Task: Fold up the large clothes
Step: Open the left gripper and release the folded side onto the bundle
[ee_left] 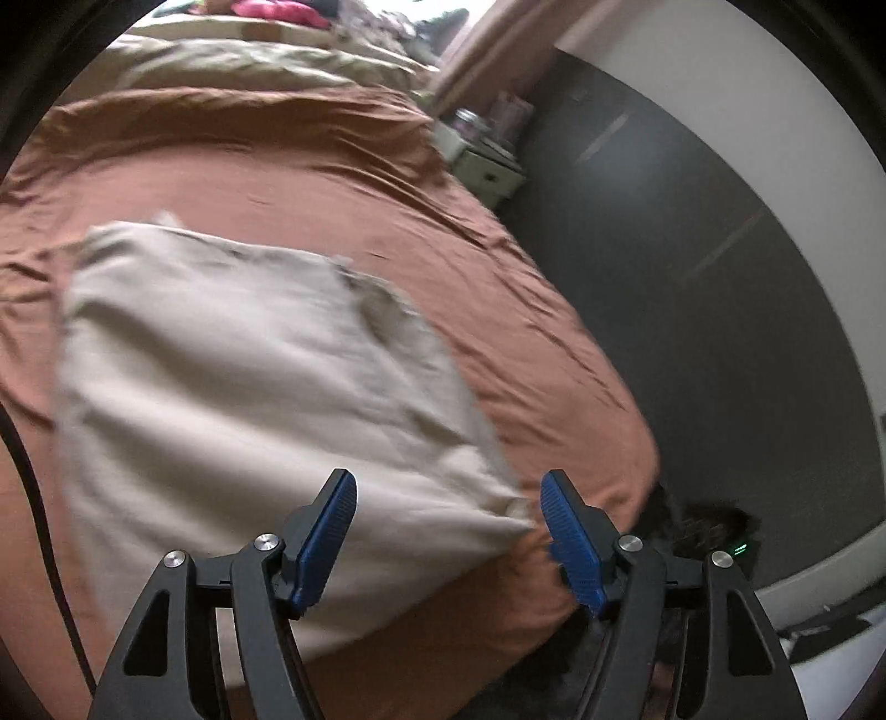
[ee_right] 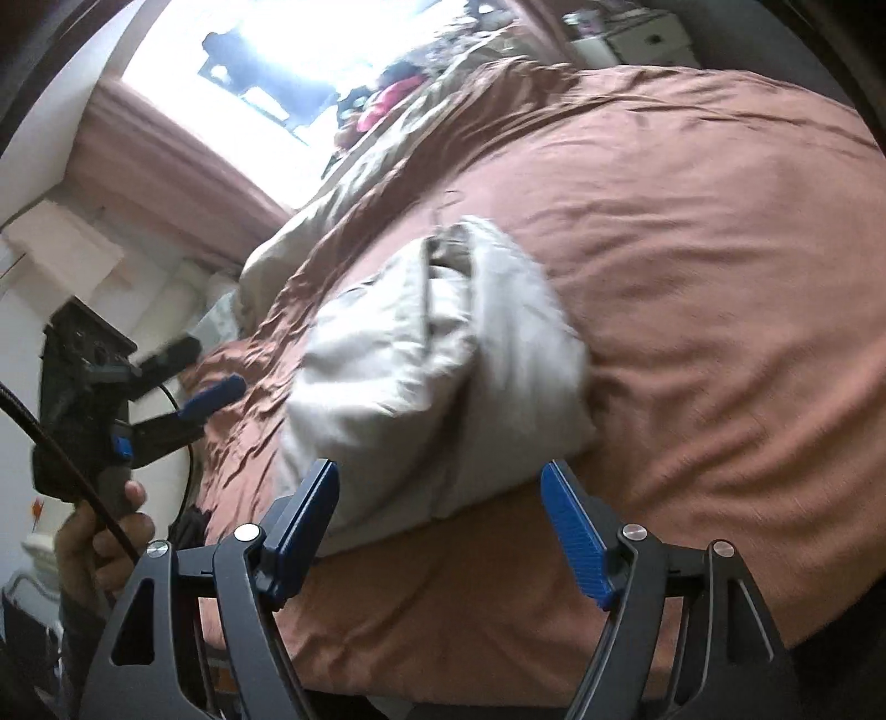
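A folded beige garment (ee_left: 238,387) lies on the rust-brown bed cover (ee_left: 332,183). In the left wrist view my left gripper (ee_left: 448,493) is open and empty, hovering over the garment's near right corner. In the right wrist view the same garment (ee_right: 432,376) lies bunched, with a fold down its middle. My right gripper (ee_right: 440,487) is open and empty just above its near edge. The left gripper (ee_right: 216,382) also shows at the far left of the right wrist view, held in a hand, jaws apart, off the garment's left side.
An olive blanket (ee_left: 249,61) and pink items (ee_left: 277,11) lie at the bed's far end. A white nightstand (ee_left: 487,166) stands by a dark wall (ee_left: 692,266). A dark furry thing (ee_left: 703,520) sits at the bed's near right corner. A bright window (ee_right: 266,50) is behind.
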A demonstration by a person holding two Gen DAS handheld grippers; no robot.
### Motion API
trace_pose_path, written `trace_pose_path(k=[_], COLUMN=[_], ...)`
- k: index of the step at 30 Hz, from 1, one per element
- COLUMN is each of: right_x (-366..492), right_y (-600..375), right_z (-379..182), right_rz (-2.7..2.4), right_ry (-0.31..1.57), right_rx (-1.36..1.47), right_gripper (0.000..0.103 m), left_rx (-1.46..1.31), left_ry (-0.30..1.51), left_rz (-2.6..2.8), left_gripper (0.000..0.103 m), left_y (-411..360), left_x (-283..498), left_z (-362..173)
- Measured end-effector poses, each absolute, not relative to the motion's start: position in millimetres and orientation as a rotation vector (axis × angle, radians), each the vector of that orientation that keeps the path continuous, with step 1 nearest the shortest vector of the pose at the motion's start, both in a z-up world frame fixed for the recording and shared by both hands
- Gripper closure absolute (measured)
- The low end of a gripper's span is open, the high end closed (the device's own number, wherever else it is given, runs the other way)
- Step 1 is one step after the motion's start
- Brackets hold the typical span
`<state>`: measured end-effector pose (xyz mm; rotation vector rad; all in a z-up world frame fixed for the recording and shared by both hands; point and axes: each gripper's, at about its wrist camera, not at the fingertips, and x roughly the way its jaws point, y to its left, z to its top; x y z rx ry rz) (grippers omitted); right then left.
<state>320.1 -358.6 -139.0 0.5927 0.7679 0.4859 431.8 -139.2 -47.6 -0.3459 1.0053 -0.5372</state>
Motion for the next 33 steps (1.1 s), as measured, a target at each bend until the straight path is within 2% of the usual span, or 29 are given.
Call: trace_pose_path(k=[13,20,25,28,30,31,32,33], right_x=[443,510,549,563,568,569,568,566], right_y=[-340,-325,-312,-300,-289,-285,-281,-278], right_z=[-142,-142,-146,-148,-146,-145,-141,-137], right_rz=[0.642,0.756,0.774,0.76,0.74,0.74,0.736,0.725], right_ry=[0.99,1.095,1.153,1.192,1.201,1.194,1.183,1.166], right_rx=[0.571,0.516,0.441,0.386,0.346,0.332,0.312,0.284], right_gripper=[0.029,0.029,0.035,0.047,0.065,0.07,0.082,0.09], left_rx=[-0.417,-0.485,-0.498,-0.509,-0.528,-0.54,-0.546,-0.553], left_ry=[1.024,1.08,1.095,1.098,1.105,1.108,1.111,1.113], left_rz=[-0.213,-0.172,-0.182,-0.193,-0.205,-0.212,-0.212,-0.211], left_gripper=[0.032,0.032,0.032,0.032,0.032,0.032,0.032,0.032], left_y=[-11,12,10,8,7,6,6,5], left_x=[415,407,406,408,410,411,412,412], left_z=[-107,-149,-162,-167,-171,-173,-174,-175])
